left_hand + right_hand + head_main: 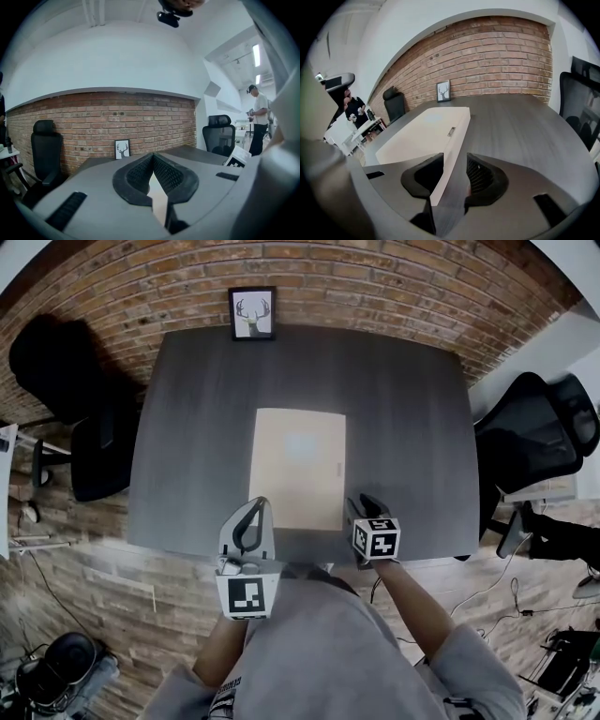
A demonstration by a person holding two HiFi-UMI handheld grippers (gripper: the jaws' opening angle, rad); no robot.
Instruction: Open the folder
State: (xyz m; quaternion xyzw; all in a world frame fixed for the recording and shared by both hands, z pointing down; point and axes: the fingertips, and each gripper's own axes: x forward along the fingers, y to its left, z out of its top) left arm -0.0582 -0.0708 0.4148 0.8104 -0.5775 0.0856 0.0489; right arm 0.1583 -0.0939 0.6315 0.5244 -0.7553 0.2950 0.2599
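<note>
A closed beige folder (298, 468) lies flat in the middle of the dark grey table (403, 418), with a small clasp (337, 468) at its right edge. My left gripper (258, 507) hovers over the folder's near left corner, its jaws shut and nothing between them. In the left gripper view the fingers (140, 173) meet at the tips, and a strip of the folder (158, 199) shows below. My right gripper (362, 508) is at the folder's near right corner and stands open. In the right gripper view the folder's (426, 129) right edge runs between its spread jaws, and the pads do not press on it.
A framed deer picture (252, 313) leans on the brick wall at the table's far edge. Black office chairs stand to the left (84, 427) and right (534, 437) of the table. A person (257, 119) stands far off in the room. Cables lie on the floor (497, 596).
</note>
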